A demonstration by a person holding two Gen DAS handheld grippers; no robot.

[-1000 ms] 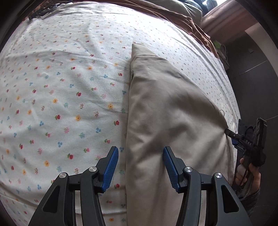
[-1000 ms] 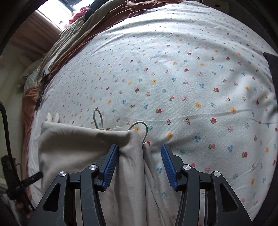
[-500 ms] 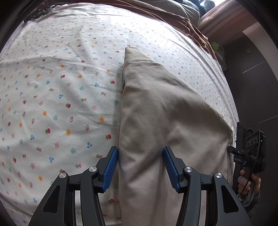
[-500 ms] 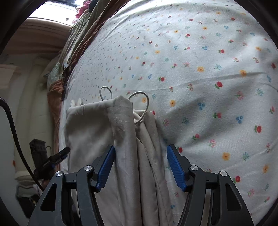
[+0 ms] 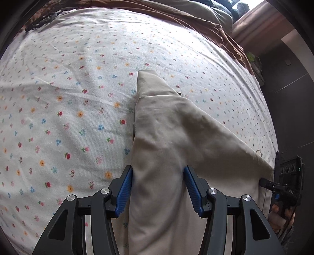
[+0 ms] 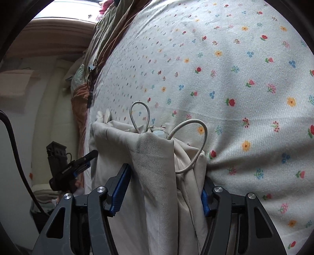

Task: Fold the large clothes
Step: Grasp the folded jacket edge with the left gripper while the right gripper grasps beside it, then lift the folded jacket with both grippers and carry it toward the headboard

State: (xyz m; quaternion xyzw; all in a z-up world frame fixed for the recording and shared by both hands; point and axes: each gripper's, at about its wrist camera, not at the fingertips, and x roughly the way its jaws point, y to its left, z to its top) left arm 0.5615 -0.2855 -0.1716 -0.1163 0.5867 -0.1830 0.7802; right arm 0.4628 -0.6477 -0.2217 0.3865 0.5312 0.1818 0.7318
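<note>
Beige trousers [image 5: 176, 141] lie folded lengthwise on the flowered bedsheet [image 5: 68, 98]. My left gripper [image 5: 158, 188] is open, its blue pads on either side of the trousers' near edge. In the right wrist view the waistband end [image 6: 157, 157] with its white drawstring loops [image 6: 196, 141] is bunched between the open fingers of my right gripper [image 6: 163, 190]. The right gripper also shows at the far right of the left wrist view [image 5: 282, 184], and the left gripper shows in the right wrist view [image 6: 68, 168].
A brown and olive blanket [image 5: 196, 17] is heaped along the far edge of the bed. A cable [image 6: 91, 82] lies on the blanket at the left bed edge. Dark floor [image 5: 290, 98] lies past the right edge.
Both grippers have moved in over the trousers, so the cloth now sits between the fingers. The right gripper's view has come closer to the waistband and drawstring.
</note>
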